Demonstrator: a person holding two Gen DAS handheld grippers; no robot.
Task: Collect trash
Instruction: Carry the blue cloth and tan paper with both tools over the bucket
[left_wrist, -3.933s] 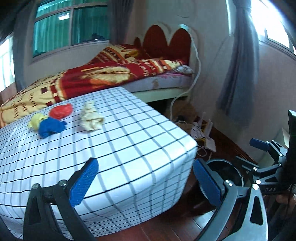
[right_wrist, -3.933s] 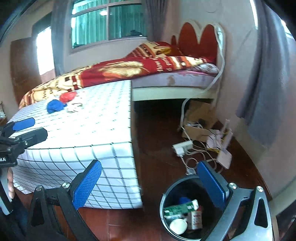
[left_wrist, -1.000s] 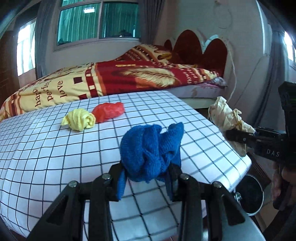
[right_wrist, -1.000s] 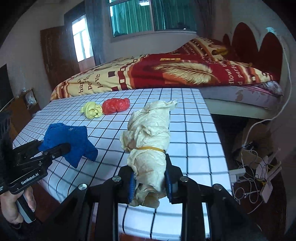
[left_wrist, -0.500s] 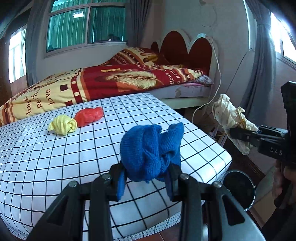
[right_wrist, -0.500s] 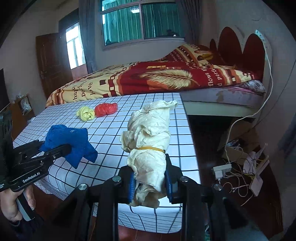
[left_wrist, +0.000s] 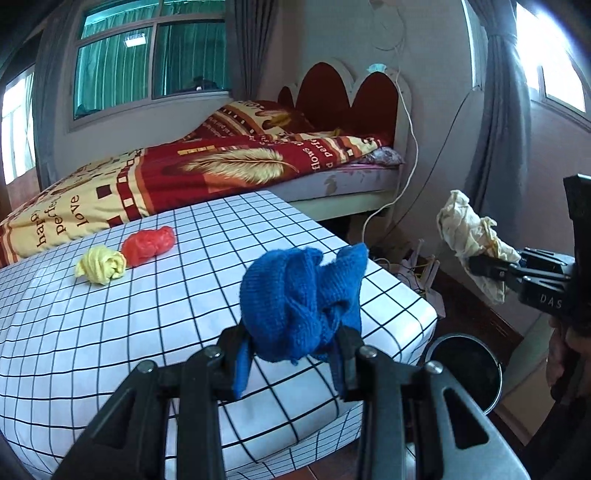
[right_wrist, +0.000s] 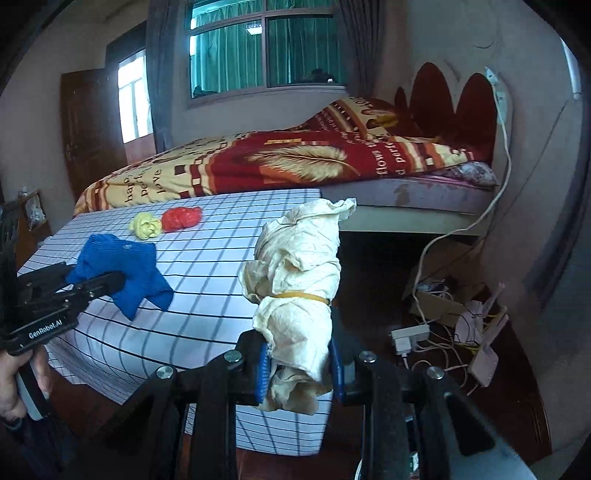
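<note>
My left gripper (left_wrist: 291, 354) is shut on a crumpled blue knitted cloth (left_wrist: 301, 301), held above the near corner of the checked table (left_wrist: 110, 332). My right gripper (right_wrist: 297, 363) is shut on a cream paper bundle (right_wrist: 301, 280) bound with a rubber band, held off the table's right edge. Each gripper shows in the other's view: the right gripper (left_wrist: 495, 271) with the bundle (left_wrist: 467, 236), the left gripper (right_wrist: 92, 282) with the blue cloth (right_wrist: 122, 269). A yellow wad (left_wrist: 101, 266) and a red wad (left_wrist: 149, 245) lie on the table. A black bin (left_wrist: 465, 369) stands on the floor below the table's corner.
A bed with a red and yellow blanket (left_wrist: 221, 170) lies behind the table. Cables, a power strip (right_wrist: 410, 338) and a cardboard box (right_wrist: 439, 306) clutter the floor by the wall. A person's hand (right_wrist: 18, 387) holds the left gripper's handle. Grey curtains (left_wrist: 502, 122) hang at the right.
Both grippers have carried their loads to the right, away from the table's middle toward its right edge. The bin has come further into the left wrist view. Both grips are unchanged.
</note>
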